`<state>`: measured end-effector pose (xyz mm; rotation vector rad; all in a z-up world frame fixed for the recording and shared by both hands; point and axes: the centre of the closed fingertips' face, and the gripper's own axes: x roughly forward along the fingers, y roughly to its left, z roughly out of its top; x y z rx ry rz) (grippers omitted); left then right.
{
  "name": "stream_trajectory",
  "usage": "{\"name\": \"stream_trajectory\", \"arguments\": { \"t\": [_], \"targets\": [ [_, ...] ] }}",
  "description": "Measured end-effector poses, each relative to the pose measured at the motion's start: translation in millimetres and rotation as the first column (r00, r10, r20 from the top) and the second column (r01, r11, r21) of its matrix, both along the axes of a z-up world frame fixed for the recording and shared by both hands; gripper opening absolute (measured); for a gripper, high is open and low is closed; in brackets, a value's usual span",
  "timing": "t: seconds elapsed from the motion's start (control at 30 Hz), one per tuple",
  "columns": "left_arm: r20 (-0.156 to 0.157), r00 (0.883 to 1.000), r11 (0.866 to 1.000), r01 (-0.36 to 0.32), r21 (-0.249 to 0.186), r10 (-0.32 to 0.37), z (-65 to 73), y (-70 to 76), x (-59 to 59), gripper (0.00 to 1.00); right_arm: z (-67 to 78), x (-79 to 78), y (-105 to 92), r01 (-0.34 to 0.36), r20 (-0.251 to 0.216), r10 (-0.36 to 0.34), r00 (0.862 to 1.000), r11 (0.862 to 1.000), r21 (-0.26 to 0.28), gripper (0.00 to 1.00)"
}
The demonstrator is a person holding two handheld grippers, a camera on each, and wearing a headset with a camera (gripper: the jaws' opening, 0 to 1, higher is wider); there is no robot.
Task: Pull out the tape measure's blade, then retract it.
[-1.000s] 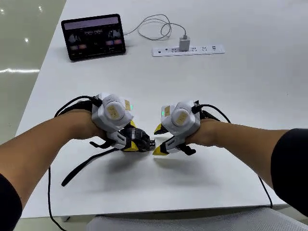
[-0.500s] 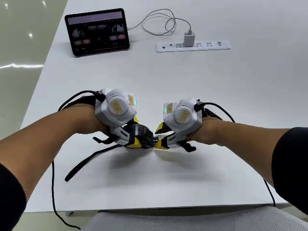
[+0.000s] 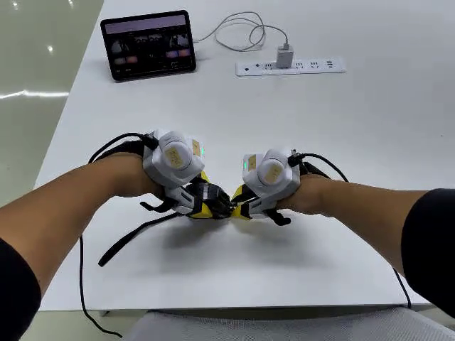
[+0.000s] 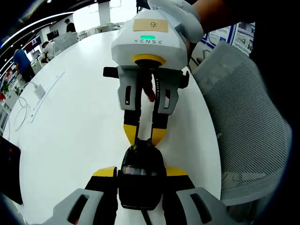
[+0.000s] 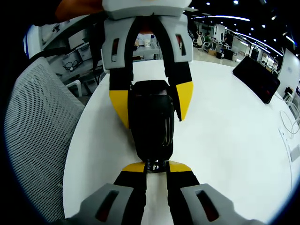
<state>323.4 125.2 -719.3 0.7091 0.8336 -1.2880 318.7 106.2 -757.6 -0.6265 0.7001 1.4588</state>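
Note:
A black tape measure (image 3: 214,199) is held just above the white table (image 3: 341,128), near its front edge. My left gripper (image 3: 205,203) is shut on its body; in the left gripper view the yellow-tipped jaws clamp both sides of the tape measure (image 4: 140,180). My right gripper (image 3: 239,208) faces it from the right, touching the case's front. In the right gripper view its fingertips (image 5: 135,167) are pinched on the small metal blade hook (image 5: 157,165) at the front of the tape measure (image 5: 152,117). No length of blade shows between case and hook.
A tablet (image 3: 148,44) stands at the table's far left. A power strip (image 3: 291,67) with a charger and a coiled cable lies at the back. A black strap (image 3: 131,238) trails left of the left gripper. A mesh chair (image 4: 243,122) is at the table's front edge.
My right gripper, open and a little apart from the tape measure a second ago, has moved left to the case's front and shut on the blade hook. The left gripper kept its hold.

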Motion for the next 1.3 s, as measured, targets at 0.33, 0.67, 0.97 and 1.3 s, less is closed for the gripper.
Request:
{"name": "stream_trajectory", "arguments": {
  "t": [0.33,0.67,0.97,1.3],
  "targets": [
    [0.006,1.0,1.0,0.001,0.0,-0.001,0.0,-1.2,-1.0,0.33,-1.9,-2.0,1.9,-0.042,0.031,0.043,0.999,0.999,-0.023,0.12],
    [0.006,1.0,1.0,-0.003,0.002,0.003,0.5,-0.7,-1.9,0.33,-1.9,-1.0,0.2,-0.046,0.041,0.048,0.998,0.999,-0.027,0.09],
    [0.002,1.0,1.0,-0.009,-0.003,0.009,0.0,-0.4,-1.2,0.32,-1.8,-0.1,-2.8,-0.037,0.037,0.038,0.999,0.999,-0.033,0.09],
    [-0.001,1.0,1.0,-0.012,-0.006,0.012,0.1,-0.8,-1.2,0.33,-1.6,0.0,-7.5,-0.028,0.035,0.03,0.999,0.999,-0.038,0.09]
  ]
}}
